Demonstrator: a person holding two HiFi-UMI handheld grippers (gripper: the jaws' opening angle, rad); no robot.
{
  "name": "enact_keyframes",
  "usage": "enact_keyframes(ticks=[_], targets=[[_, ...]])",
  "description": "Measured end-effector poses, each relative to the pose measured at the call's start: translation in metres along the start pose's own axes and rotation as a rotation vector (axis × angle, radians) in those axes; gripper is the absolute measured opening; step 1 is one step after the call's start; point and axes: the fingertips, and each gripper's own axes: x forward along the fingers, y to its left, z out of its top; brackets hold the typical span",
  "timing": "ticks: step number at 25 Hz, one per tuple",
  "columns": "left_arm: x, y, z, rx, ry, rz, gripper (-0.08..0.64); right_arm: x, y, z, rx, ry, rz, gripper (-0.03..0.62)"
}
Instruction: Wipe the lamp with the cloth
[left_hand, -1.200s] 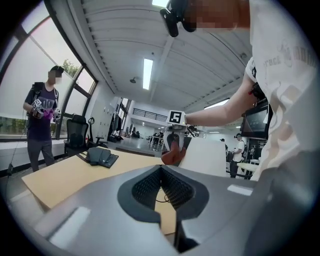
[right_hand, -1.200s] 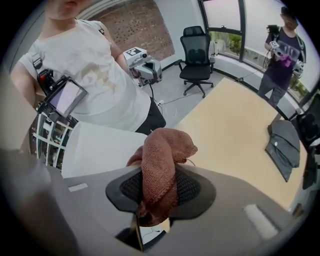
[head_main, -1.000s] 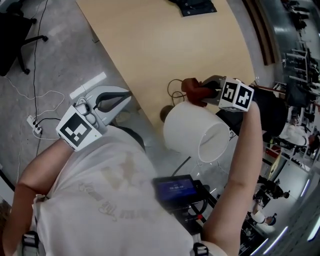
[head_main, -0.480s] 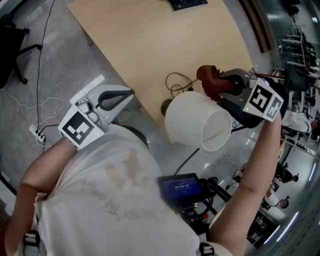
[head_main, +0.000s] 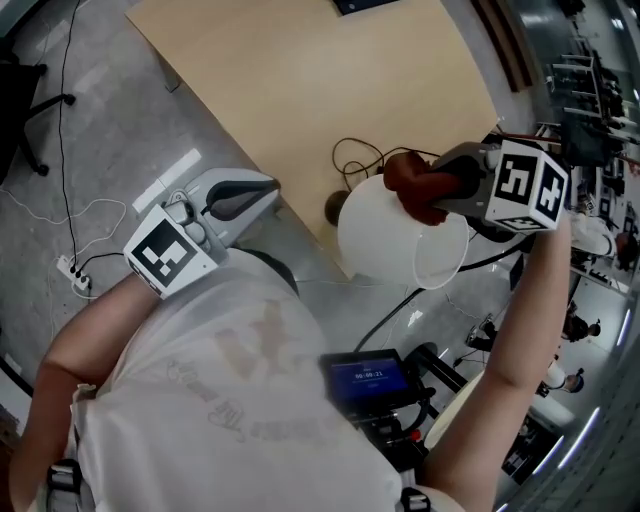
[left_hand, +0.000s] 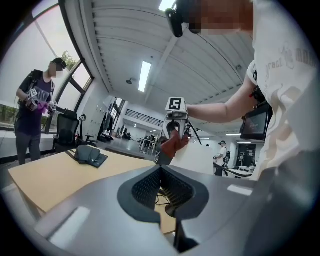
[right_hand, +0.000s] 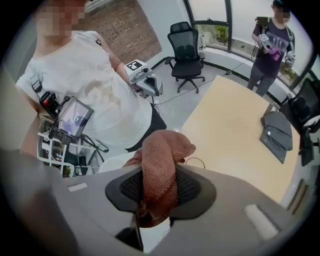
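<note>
The lamp stands near the wooden table's front edge, its white shade (head_main: 395, 235) tilted over a dark base (head_main: 336, 208). My right gripper (head_main: 432, 190) points steeply down at the shade's upper side and is shut on a bunched red-brown cloth (head_main: 412, 185), which rests against the shade. In the right gripper view the cloth (right_hand: 159, 172) fills the gap between the pads. The left gripper view shows the cloth (left_hand: 173, 144) and shade (left_hand: 200, 159) ahead. My left gripper (head_main: 272, 186) hangs level off the table's edge, left of the lamp, tips together and holding nothing.
The lamp's cord (head_main: 352, 160) loops on the table (head_main: 300, 90). A dark pouch (right_hand: 276, 134) lies at the far end, where another person (right_hand: 270, 42) stands. An office chair (right_hand: 187, 47) and a power strip (head_main: 68, 268) are on the floor.
My right gripper has risen with the cloth, from behind the shade to its upper side. The left gripper has kept its place beside the table.
</note>
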Motion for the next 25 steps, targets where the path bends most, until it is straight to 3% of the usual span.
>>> enact_keyframes(ticks=[3,11,14,18,25], targets=[[-0.012,0.008,-0.003,-0.014,-0.004,0.026,0.002,0.019,-0.013,0.008,0.022,0.038,0.015,0.144],[-0.047,0.029,-0.014,-0.052,0.011,0.107,0.002,0.082,-0.037,0.004,0.053,0.263,0.097,0.144],[-0.057,0.034,-0.016,-0.049,0.011,0.13,0.002,0.102,-0.047,0.005,0.094,0.266,0.119,0.144],[-0.068,0.037,-0.018,-0.052,0.012,0.145,0.002,0.114,-0.053,0.007,0.102,0.272,0.087,0.144],[-0.065,0.036,-0.022,-0.045,0.022,0.09,0.002,0.061,-0.044,0.027,0.118,0.165,-0.041,0.144]])
